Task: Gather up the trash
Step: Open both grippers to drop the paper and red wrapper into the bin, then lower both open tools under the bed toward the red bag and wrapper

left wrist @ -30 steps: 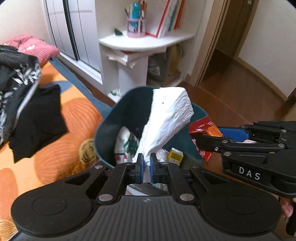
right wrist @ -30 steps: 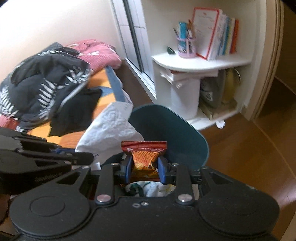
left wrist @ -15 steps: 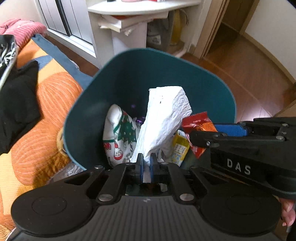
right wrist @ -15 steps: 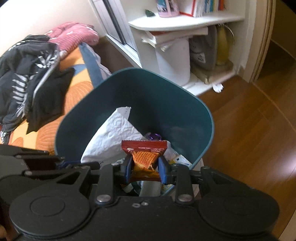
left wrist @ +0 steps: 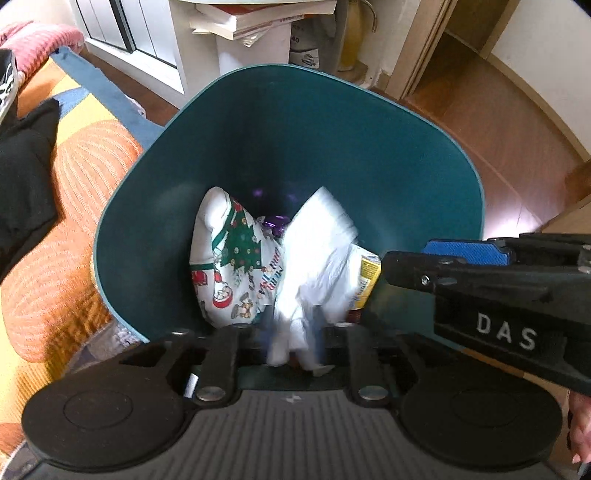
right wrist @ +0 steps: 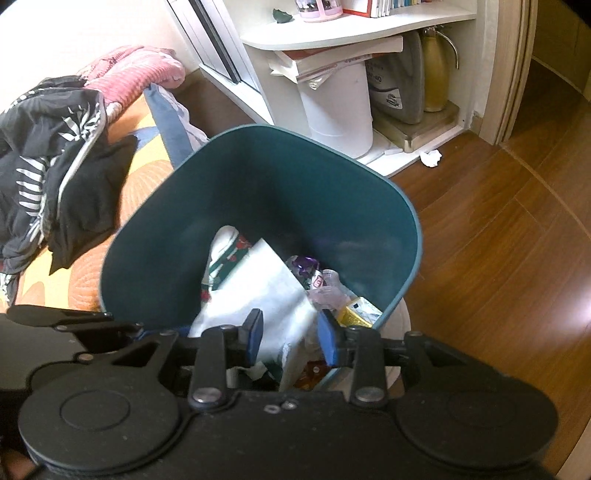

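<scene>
A teal bin fills both views, seen from above. My left gripper hangs over its near rim with jaws opening. A white tissue shows blurred between them, loose and slipping down into the bin. My right gripper is beside it, jaws opening too, with nothing pressed between its blue pads. The red-orange snack wrapper lies below them inside the bin. A Christmas-print bag, a yellow carton and a purple wrapper also lie in there.
A bed with an orange blanket and black clothes borders the bin on the left. Behind stand a white shelf and a white cylinder. A crumpled paper lies on the wood floor.
Both grippers came down over the bin. The left jaws parted and the tissue sags downward. The right jaws widened and the red wrapper dropped out of them.
</scene>
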The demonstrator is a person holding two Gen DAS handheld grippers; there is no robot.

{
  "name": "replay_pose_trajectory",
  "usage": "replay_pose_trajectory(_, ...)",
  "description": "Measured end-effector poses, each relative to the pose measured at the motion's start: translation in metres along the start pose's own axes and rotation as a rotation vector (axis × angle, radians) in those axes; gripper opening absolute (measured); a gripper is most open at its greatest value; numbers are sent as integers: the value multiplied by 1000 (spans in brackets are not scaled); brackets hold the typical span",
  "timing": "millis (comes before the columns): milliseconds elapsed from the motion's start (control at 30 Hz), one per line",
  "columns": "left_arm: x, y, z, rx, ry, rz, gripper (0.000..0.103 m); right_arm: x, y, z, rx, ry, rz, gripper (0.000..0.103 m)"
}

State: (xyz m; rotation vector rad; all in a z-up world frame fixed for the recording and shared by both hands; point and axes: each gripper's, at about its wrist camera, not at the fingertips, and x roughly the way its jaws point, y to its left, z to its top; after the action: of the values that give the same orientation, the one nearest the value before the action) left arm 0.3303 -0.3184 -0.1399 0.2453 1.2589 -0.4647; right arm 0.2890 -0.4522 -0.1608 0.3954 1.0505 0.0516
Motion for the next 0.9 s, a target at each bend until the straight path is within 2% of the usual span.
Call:
replay_pose_trajectory(67, -7, 0, -2, 0, -23, 4, 56, -6, -1, -2, 5, -8, 7, 34)
replay_pose_trajectory(100, -11, 0, -3, 0, -37, 7, 58, -10, -1, -3, 9, -13, 10, 34)
replay_pose_trajectory(267, -31, 3, -11, -18, -63, -6, 58, -31, 0, -6, -2, -36, 30, 35)
replay_pose_trajectory(500, -73, 16, -32, -42, -118, -14, 58, -60, 19, -13, -61, -72, 81, 42)
replay_pose_trajectory(900, -161, 62, -86, -133, -257, -6, 58, -110, 93, -27, -231, -128, 171, 46)
